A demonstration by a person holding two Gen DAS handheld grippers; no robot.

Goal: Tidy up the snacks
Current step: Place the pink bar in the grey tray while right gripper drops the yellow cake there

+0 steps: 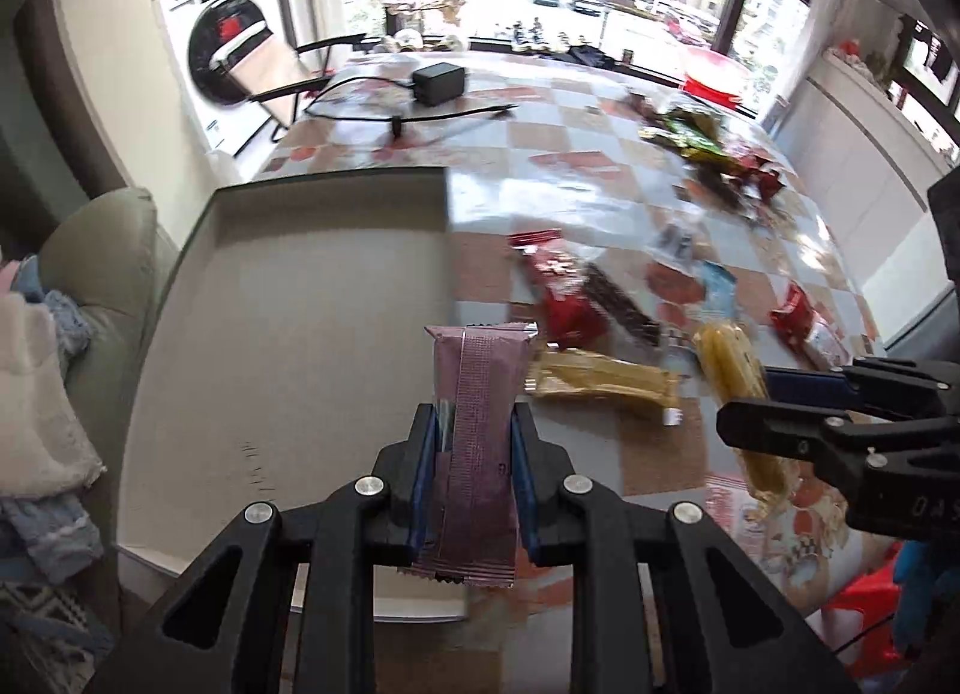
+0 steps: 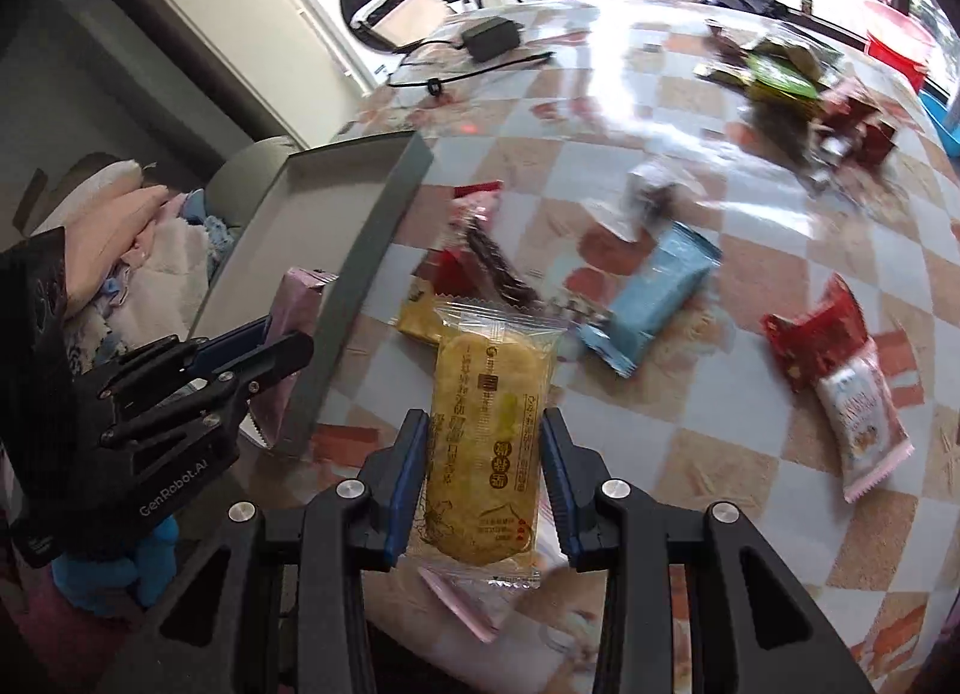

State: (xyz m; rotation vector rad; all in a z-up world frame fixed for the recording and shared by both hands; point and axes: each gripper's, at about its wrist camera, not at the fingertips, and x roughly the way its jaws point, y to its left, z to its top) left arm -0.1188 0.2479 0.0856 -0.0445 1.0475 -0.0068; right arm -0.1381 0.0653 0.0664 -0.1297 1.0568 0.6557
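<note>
Left wrist view looks down my left gripper [image 1: 474,424], whose blue pads are clamped on a purple snack bar [image 1: 477,412] that stands up between them, over the near right corner of the grey tray [image 1: 288,298]. That tray sits at the left edge of the checkered table [image 1: 540,153], its floor bare where I can see it. To the right, my right gripper [image 1: 750,406] reaches in from the side, closed on a yellow rice cracker packet [image 1: 729,358]. Just beyond the purple bar lie a yellow wafer packet [image 1: 600,379] and a red packet [image 1: 555,286] with a dark bar beside it. Farther right are a blue packet [image 1: 717,292] and another red one, and a blurred heap of green and red wrappers [image 1: 714,153] lies toward the far right. A black power adapter [image 1: 439,83] with its cable rests at the far side, near the window.

From the right wrist view, my right gripper [image 2: 485,442] grips the yellow rice cracker packet [image 2: 486,424] by its long sides, above the table's near edge. The left gripper [image 2: 276,346] shows at the left, holding the purple snack bar [image 2: 294,304] against the tray's right wall [image 2: 360,250]. The blue packet [image 2: 654,292] lies just to the right, and a red packet [image 2: 816,328] with a white-and-pink packet [image 2: 864,418] touching it lies well to the right.
</note>
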